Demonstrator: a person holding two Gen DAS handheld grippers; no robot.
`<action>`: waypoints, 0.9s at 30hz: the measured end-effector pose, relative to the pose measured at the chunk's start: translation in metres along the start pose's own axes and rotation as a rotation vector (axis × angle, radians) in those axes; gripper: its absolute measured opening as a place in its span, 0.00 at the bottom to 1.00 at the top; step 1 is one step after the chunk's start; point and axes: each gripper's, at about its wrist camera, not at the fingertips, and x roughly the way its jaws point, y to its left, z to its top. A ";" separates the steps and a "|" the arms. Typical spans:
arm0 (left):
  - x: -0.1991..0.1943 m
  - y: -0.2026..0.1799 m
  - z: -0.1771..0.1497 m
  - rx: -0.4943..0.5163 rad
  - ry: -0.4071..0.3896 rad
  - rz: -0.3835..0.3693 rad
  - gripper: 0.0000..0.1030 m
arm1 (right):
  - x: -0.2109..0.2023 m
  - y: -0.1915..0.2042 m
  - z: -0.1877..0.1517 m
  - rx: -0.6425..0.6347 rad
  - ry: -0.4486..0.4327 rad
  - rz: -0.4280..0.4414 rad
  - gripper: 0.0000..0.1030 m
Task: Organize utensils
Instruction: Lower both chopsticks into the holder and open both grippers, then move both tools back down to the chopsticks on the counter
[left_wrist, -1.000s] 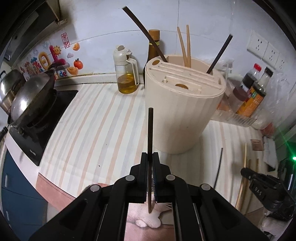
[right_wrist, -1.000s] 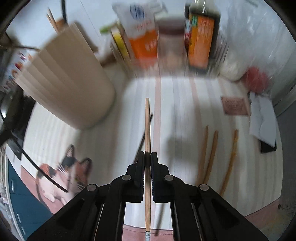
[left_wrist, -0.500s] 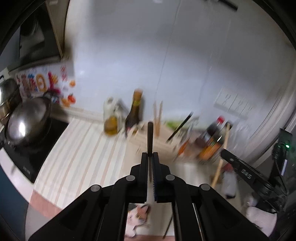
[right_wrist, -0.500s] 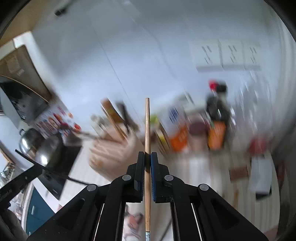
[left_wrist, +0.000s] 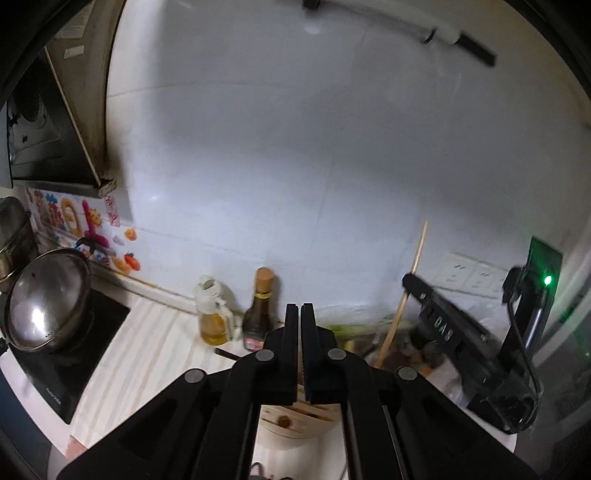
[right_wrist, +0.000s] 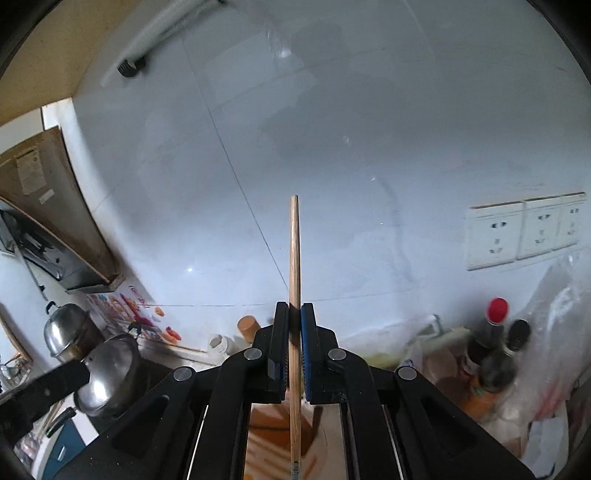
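My right gripper (right_wrist: 294, 314) is shut on a light wooden chopstick (right_wrist: 294, 251) that stands upright, high above the cream utensil holder (right_wrist: 280, 421) seen below between the fingers. That gripper (left_wrist: 443, 325) and its chopstick (left_wrist: 410, 277) also show in the left wrist view. My left gripper (left_wrist: 299, 314) has its jaws nearly together with nothing visible between them. The utensil holder's slotted top (left_wrist: 295, 421) lies just below it. A dark chopstick (left_wrist: 229, 352) sticks out from the holder at the left.
An oil jug (left_wrist: 214, 317) and a dark sauce bottle (left_wrist: 260, 314) stand against the white wall. A wok with a steel lid (left_wrist: 48, 299) sits on the black hob at left. Sauce bottles (right_wrist: 495, 339) and bags crowd the right. Wall sockets (right_wrist: 524, 229) are at right.
Both grippers have risen and tilted up toward the wall above the holder. The dark chopstick that my left gripper held no longer shows between its jaws.
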 end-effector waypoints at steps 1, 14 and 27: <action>0.008 0.006 -0.002 -0.009 0.014 0.015 0.00 | 0.007 0.002 -0.001 -0.003 -0.002 -0.001 0.06; 0.055 0.068 -0.045 -0.078 0.140 0.264 0.20 | 0.061 0.030 -0.053 -0.209 -0.065 0.007 0.06; 0.043 0.062 -0.187 0.121 0.410 0.307 0.96 | 0.005 -0.043 -0.084 -0.015 0.244 -0.016 0.61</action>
